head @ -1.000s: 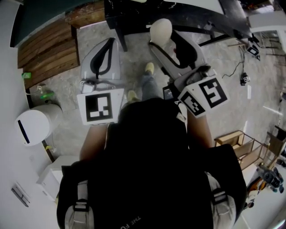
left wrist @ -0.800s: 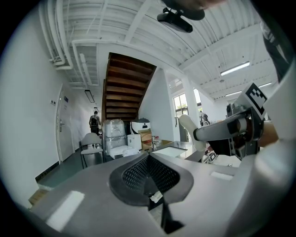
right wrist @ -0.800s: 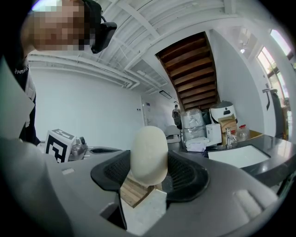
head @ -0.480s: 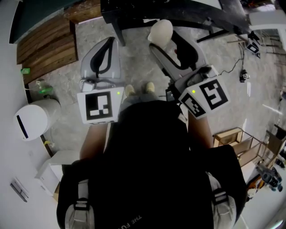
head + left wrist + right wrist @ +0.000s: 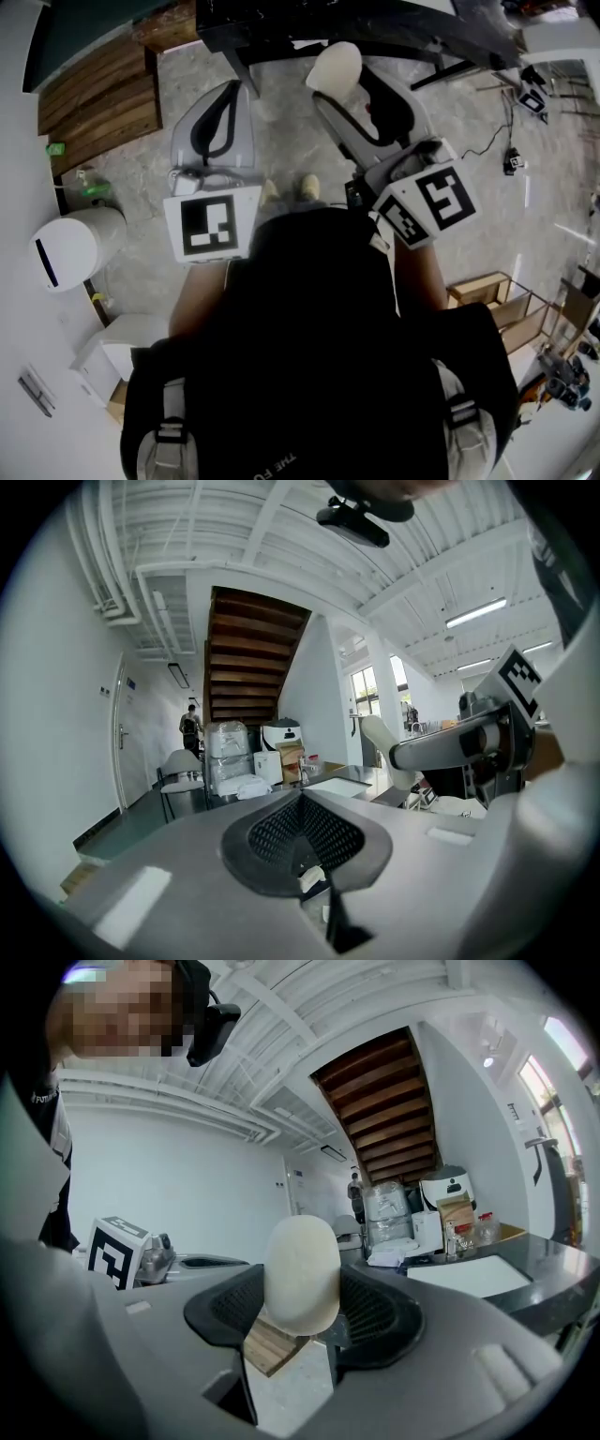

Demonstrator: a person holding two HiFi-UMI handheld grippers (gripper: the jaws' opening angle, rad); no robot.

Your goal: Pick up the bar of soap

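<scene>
Bar of soap (image 5: 302,1269) in right gripper (image 5: 303,1312)

Cream soap (image 5: 301,1262), grey right tool (image 5: 302,1305); black-and-white marker cube (image 5: 211,225)

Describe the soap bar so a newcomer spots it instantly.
In the head view, find the right tool, pointing toward the dark table. The soap bar is clamped between its jaws. It is a smooth, cream, rounded oval; the left tool beside it is shut on nothing.
</scene>
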